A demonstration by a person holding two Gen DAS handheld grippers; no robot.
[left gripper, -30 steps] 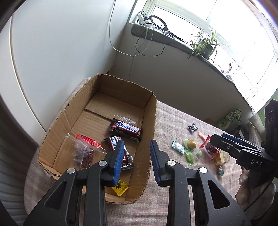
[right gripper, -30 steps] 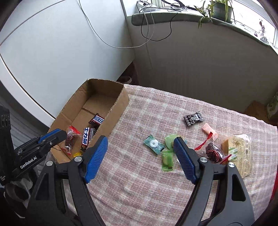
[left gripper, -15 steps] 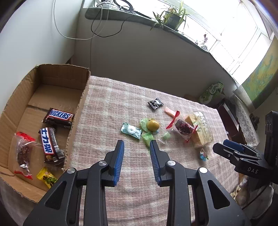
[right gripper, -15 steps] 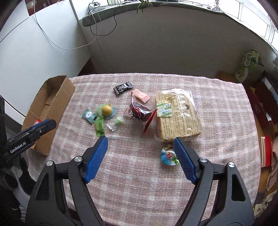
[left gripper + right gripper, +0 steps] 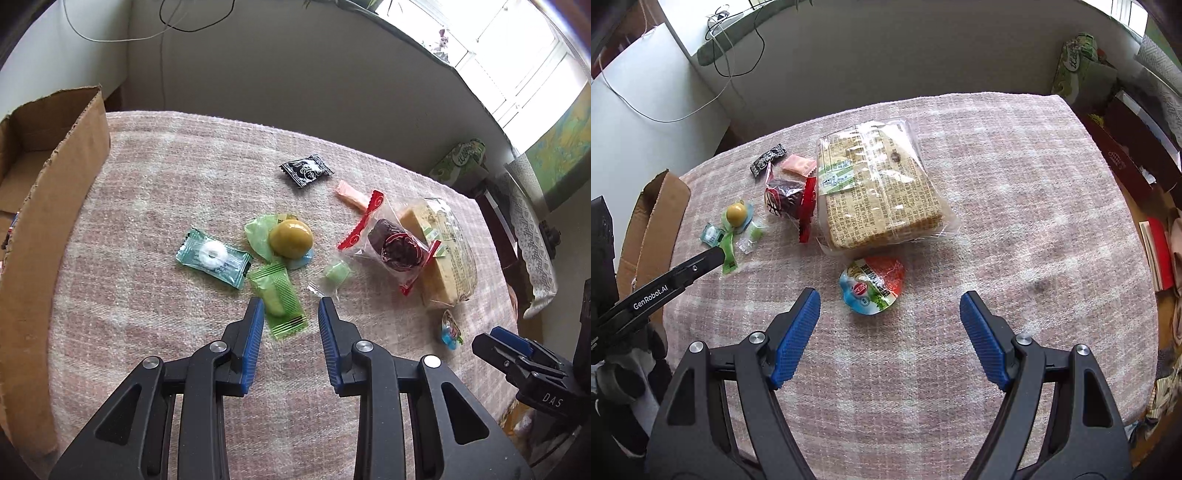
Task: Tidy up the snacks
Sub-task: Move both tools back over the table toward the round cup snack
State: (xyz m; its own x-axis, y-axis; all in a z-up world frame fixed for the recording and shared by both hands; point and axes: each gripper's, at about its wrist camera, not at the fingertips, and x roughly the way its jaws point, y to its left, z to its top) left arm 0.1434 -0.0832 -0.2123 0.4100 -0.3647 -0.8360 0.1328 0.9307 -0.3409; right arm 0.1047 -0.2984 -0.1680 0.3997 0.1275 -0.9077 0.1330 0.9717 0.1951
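Observation:
Loose snacks lie on the pink checked tablecloth (image 5: 155,177). My left gripper (image 5: 291,314) is open and empty, hovering just above a green candy packet (image 5: 279,301). Near it lie a teal mint packet (image 5: 213,256), a yellow-green ball candy (image 5: 290,238), a small green wrapped candy (image 5: 334,275), a black packet (image 5: 306,170) and a red-edged bag with a dark cake (image 5: 395,247). My right gripper (image 5: 890,314) is wide open and empty, just short of a round jelly cup (image 5: 873,283). A large bread pack (image 5: 879,192) lies beyond it.
The cardboard box (image 5: 40,206) stands at the table's left edge; it also shows in the right wrist view (image 5: 653,218). A wall runs behind the table. Clutter and a green bag (image 5: 1078,59) sit off the right side.
My left gripper swung from over the box to the loose candies and came down close to them. My right gripper moved right and closer, from the candy cluster to the jelly cup.

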